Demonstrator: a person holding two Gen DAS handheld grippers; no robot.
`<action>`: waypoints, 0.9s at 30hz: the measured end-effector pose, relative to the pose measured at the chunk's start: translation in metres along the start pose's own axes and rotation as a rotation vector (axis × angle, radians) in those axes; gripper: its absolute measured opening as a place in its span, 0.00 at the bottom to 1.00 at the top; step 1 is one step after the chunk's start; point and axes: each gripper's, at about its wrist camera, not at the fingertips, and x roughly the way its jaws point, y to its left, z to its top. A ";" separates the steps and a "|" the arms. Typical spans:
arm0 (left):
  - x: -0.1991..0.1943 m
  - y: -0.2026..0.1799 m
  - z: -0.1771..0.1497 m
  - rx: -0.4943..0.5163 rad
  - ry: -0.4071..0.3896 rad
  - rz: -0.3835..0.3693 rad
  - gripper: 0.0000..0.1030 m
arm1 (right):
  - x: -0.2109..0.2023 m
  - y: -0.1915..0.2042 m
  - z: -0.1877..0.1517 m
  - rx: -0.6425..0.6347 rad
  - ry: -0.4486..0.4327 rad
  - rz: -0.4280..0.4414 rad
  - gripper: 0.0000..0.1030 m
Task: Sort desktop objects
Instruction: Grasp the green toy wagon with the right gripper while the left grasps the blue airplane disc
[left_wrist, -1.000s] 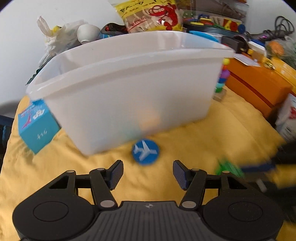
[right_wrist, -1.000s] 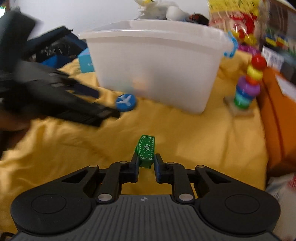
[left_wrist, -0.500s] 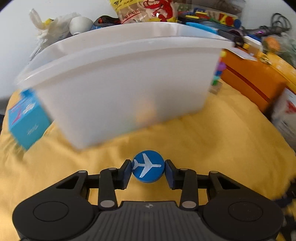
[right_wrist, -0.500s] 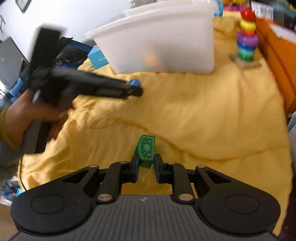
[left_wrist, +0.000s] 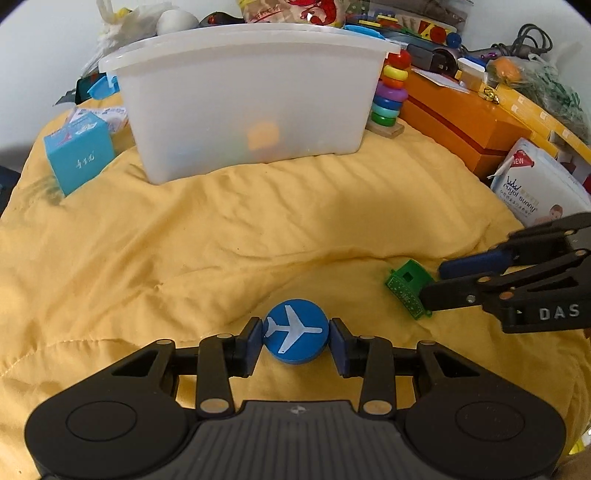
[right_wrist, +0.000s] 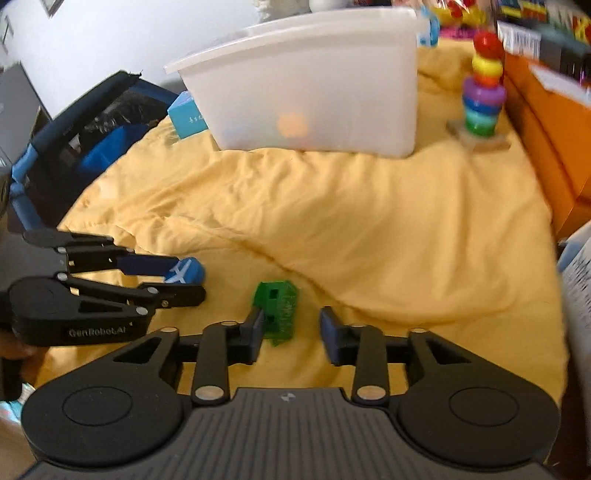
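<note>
Yellow blanket (left_wrist: 258, 229) everywhere, white tub (left_wrist: 243, 99) at the far end. My left gripper (left_wrist: 295, 341) sits low and level, pads pinching the blue airplane disc (left_wrist: 295, 336). My right gripper (right_wrist: 290, 328) is spread apart, low over the green block (right_wrist: 277, 314), which touches only the left pad.

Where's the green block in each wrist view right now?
Left wrist: green block lies right of centre on the yellow cloth, at the right gripper's tips.
Right wrist: green block sits low and left of centre, against the left one of the open jaws.
Shared landmark: the white bin, at the top of both.
</note>
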 end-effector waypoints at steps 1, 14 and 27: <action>0.001 -0.001 0.002 0.005 -0.001 0.004 0.41 | -0.003 -0.001 0.000 0.007 -0.013 0.003 0.40; 0.000 -0.005 0.001 0.031 -0.006 0.018 0.43 | -0.003 0.034 -0.006 -0.204 -0.070 -0.062 0.49; -0.008 -0.006 -0.003 0.040 -0.035 -0.017 0.41 | 0.007 0.032 -0.008 -0.182 -0.018 -0.065 0.23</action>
